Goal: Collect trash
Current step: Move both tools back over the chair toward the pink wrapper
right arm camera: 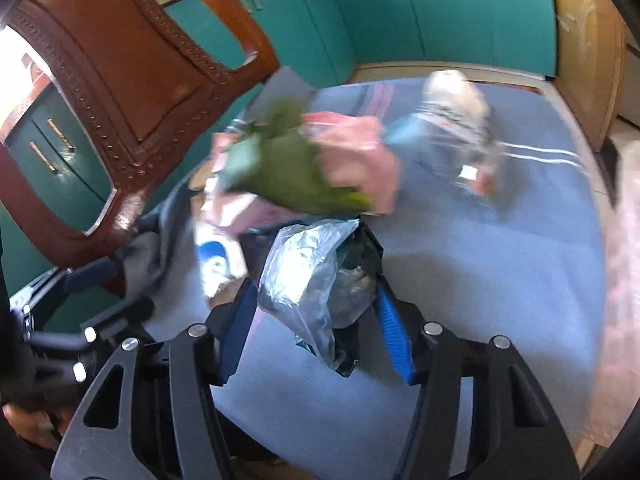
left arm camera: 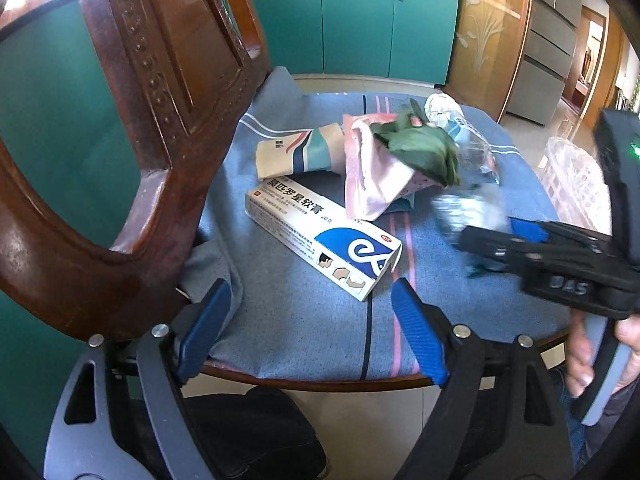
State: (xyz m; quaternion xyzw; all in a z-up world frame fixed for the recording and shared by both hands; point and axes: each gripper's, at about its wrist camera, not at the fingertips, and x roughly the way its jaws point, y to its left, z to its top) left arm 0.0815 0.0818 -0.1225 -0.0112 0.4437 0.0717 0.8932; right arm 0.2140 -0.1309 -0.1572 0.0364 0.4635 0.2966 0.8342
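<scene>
On the seat's front edge – left claw [left arm camera: 308,332] open | right claw [right arm camera: 312,312] around silvery wrapper [right arm camera: 308,276].

Carved chair back [left arm camera: 132,128]: dark wood, glossy varnish, worn at edges. Beside it, seat cover [left arm camera: 304,320]: matt woven cloth, blue, striped. On that cloth, ointment box [left arm camera: 320,236]: smooth printed card, slight sheen. Crumpled wrapper [right arm camera: 316,276]: shiny silver foil-plastic, creased. Left tool [left arm camera: 308,332]: matt black plastic, ribbed blue pads, bright metal rivets.
</scene>
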